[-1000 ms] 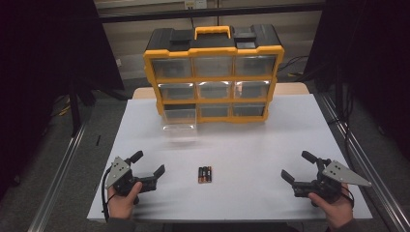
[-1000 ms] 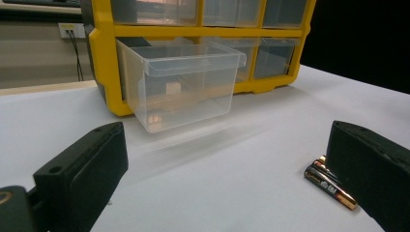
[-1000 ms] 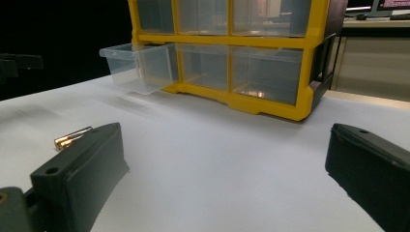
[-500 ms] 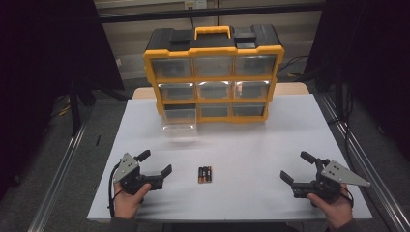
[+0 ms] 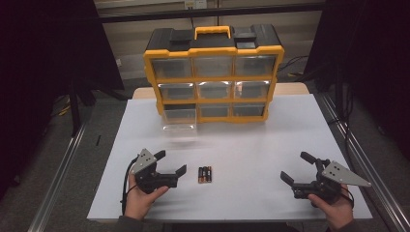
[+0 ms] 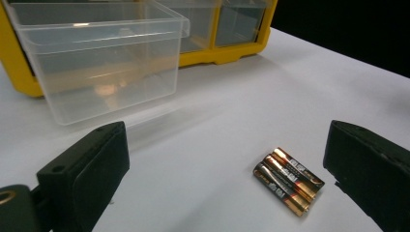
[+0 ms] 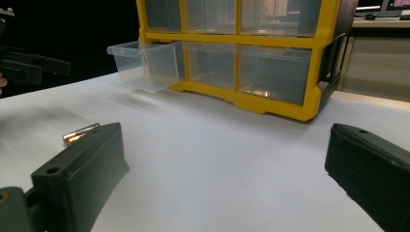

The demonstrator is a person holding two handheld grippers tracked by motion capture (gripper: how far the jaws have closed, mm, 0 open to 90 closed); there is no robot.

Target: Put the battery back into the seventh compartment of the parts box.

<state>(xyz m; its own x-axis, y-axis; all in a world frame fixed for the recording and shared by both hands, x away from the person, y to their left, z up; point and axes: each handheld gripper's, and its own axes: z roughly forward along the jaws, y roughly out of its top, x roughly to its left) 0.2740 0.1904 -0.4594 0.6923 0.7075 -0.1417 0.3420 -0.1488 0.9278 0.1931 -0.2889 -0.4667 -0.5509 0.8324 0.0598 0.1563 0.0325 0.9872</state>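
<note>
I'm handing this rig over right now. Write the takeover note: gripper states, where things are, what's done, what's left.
Left hand-held gripper: open, empty, just left of the batteries.
Right hand-held gripper: open, empty, at the table's right front.
Batteries: three side by side on the table, untouched.
Drawer: bottom-left of the organizer, pulled out, looks empty.
Done: drawer open.
Left: probably grasp the batteries, drop them in the drawer, close it.

The white rectangular table [image 5: 270, 145] is lit from above, while everything around the table is left nearly black. Pale glare is seen on the clear plastic drawers of the yellow and black organiser cabinet [image 5: 212, 72] at the table's far end. Only soft, faint shadows are cast on the table. In both gripper views the black jaws nearest the lens are blurred, and the high view is slightly grainy.
</note>
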